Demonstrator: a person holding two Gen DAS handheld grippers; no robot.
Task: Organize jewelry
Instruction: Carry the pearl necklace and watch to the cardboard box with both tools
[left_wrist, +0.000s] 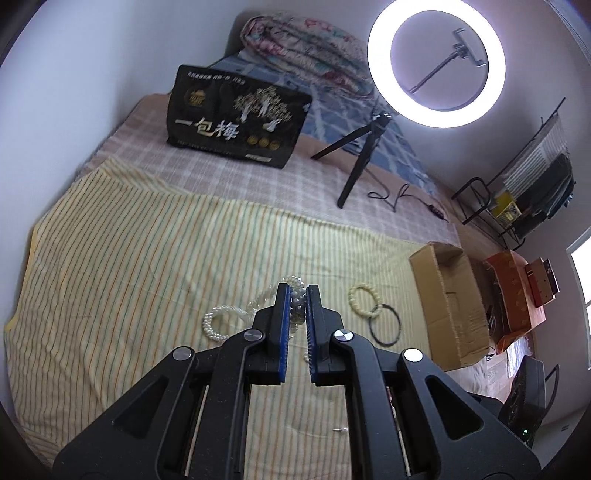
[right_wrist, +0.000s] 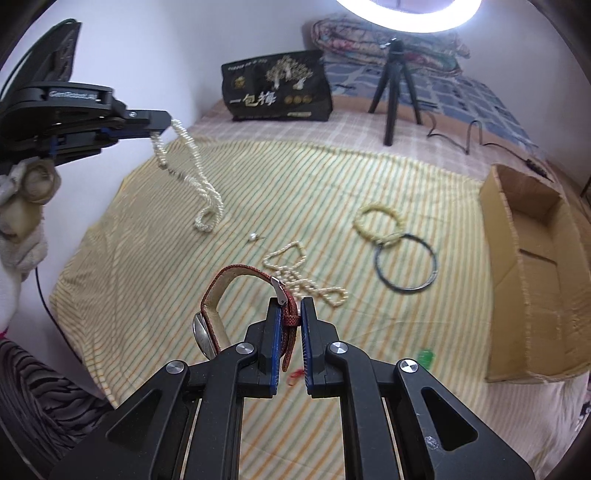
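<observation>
My left gripper (left_wrist: 297, 291) is shut on a pearl necklace (left_wrist: 221, 317). In the right wrist view the left gripper (right_wrist: 162, 127) holds the pearl necklace (right_wrist: 199, 173) up, its loop hanging to the striped cloth (right_wrist: 147, 229). My right gripper (right_wrist: 290, 301) is shut on the strap of a red-strapped watch (right_wrist: 221, 295) above the cloth. On the cloth lie a second pearl strand (right_wrist: 303, 277), a cream bead bracelet (right_wrist: 380, 221), a black ring bangle (right_wrist: 406, 262) and a loose pearl (right_wrist: 253, 237). An open cardboard box (right_wrist: 532, 266) lies at the right.
A black printed bag (right_wrist: 277, 88) stands at the back. A ring light (left_wrist: 436, 62) on a black tripod (right_wrist: 395, 85) stands behind the cloth with its cable (right_wrist: 469, 136). A rolled quilt (left_wrist: 303, 48) lies at the far end. A small green thing (right_wrist: 425, 357) lies near the box.
</observation>
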